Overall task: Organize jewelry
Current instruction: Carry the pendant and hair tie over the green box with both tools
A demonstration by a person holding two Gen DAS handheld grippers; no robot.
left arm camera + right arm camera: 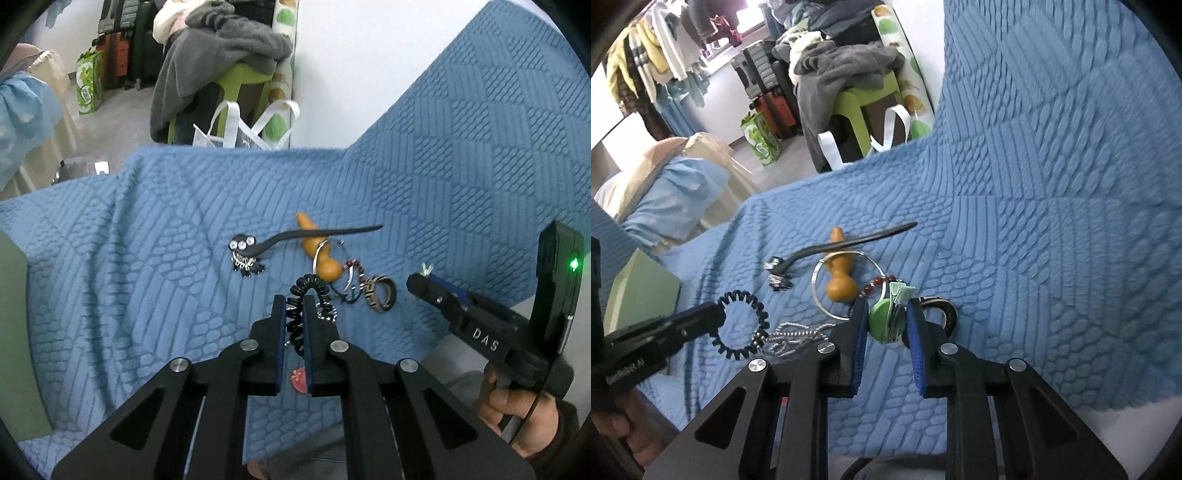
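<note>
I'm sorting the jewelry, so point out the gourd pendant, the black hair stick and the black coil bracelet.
gourd pendant (841, 286): right wrist view, round lower bulb.
black hair stick (332, 232): left wrist view, mid shaft.
black coil bracelet (759, 314): right wrist view, right side of loop.

A lived-in bedroom at home: blue quilted bedspread, clothes hanging by the window, stacked suitcases, laundry-heaped green stool.

1. A blue quilted bedspread covers the surface.
2. A grey blanket lies heaped on a green stool.
3. A white-handled bag sits beside it.
4. Suitcases stand by the far wall.
</note>
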